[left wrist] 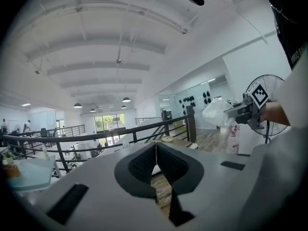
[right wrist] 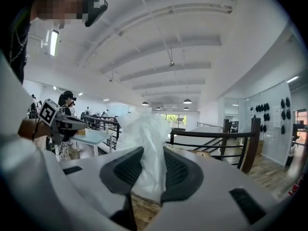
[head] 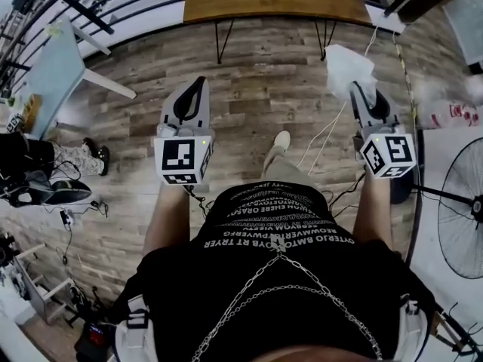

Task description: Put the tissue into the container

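Tissue (right wrist: 144, 138), white and crumpled, is pinched between the pads of the right gripper (right wrist: 147, 167). Its long axis rises upright from the jaws, and its loose end fans out above the tips. White print on the person's black shirt (head: 279, 236) runs upside down and is too small to read. Both forearms reach forward side by side. The left gripper (left wrist: 155, 160) has its jaws together and is empty. The tissue hangs over the plank floor (head: 256, 89), short of the wooden table (head: 275, 2)'s near edge.

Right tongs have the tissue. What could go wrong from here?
The tissue is held only by its lower part in the right tongs; most billows loose above, so it might slip out or tear. A white cable trails across the floor beside the shoe: a trip risk.
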`<action>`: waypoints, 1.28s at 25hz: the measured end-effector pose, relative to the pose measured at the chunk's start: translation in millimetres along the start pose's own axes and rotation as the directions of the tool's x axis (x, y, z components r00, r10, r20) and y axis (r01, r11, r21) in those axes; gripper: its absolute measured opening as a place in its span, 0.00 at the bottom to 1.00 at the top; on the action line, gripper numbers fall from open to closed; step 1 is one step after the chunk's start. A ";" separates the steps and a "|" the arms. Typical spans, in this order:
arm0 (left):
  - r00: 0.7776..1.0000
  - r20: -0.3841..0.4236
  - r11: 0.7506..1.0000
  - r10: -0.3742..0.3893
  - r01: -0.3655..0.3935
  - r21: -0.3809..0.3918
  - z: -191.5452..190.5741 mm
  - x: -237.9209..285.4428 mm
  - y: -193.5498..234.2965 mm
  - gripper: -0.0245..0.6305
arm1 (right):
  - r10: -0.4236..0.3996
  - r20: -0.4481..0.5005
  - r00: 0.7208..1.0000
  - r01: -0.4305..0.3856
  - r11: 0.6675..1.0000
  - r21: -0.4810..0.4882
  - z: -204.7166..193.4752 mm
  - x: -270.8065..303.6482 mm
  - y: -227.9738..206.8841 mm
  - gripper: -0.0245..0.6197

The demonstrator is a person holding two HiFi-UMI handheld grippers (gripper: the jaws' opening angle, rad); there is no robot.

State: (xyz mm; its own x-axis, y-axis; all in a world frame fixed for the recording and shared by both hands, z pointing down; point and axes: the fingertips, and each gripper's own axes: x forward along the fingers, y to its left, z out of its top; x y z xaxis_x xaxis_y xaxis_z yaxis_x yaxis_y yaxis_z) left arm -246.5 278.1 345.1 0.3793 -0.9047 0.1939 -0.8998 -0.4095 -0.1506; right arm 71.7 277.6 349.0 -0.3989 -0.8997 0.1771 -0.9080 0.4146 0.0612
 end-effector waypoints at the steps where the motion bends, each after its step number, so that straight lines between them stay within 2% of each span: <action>1: 1.000 -0.010 1.000 -0.001 0.001 0.000 -0.8 12.1 0.4 0.08 | 0.003 0.002 1.000 -0.003 1.000 0.001 0.6 8.7 -7.3 0.22; 6: 1.000 -0.018 1.000 -0.021 0.021 0.021 11.5 81.6 0.1 0.08 | -0.004 0.024 1.000 0.004 1.000 -0.013 13.1 56.8 -60.8 0.22; 10: 0.999 -0.008 0.999 -0.049 0.049 0.006 28.6 132.6 -8.1 0.08 | -0.002 0.027 1.000 0.002 1.000 -0.022 24.1 85.9 -95.1 0.22; 14: 0.997 -0.011 0.997 -0.078 0.078 0.001 41.5 175.2 -22.7 0.08 | -0.008 0.018 1.000 0.008 0.999 -0.038 33.4 100.7 -134.0 0.22; 21: 0.997 0.005 0.997 -0.079 0.079 0.018 64.1 238.1 -39.4 0.08 | -0.021 0.056 0.998 0.022 0.999 -0.024 42.8 119.5 -198.9 0.22; 28: 0.997 0.003 0.996 -0.075 0.075 0.050 82.7 274.2 -55.0 0.08 | -0.049 0.084 0.995 0.051 0.999 -0.018 39.9 118.2 -265.9 0.22; 32: 1.000 -0.011 0.999 -0.015 0.015 0.035 81.5 262.7 -36.7 0.08 | -0.051 0.101 0.994 0.053 0.999 -0.009 41.6 124.2 -273.3 0.22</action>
State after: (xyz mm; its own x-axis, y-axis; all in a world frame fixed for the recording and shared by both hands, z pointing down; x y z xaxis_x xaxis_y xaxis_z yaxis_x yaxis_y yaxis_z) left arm -96.3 45.8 322.6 0.3905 -0.8972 0.2064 -0.8857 -0.4272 -0.1816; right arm 265.0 46.9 313.4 -0.3626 -0.9290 0.0735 -0.9265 0.3679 0.0795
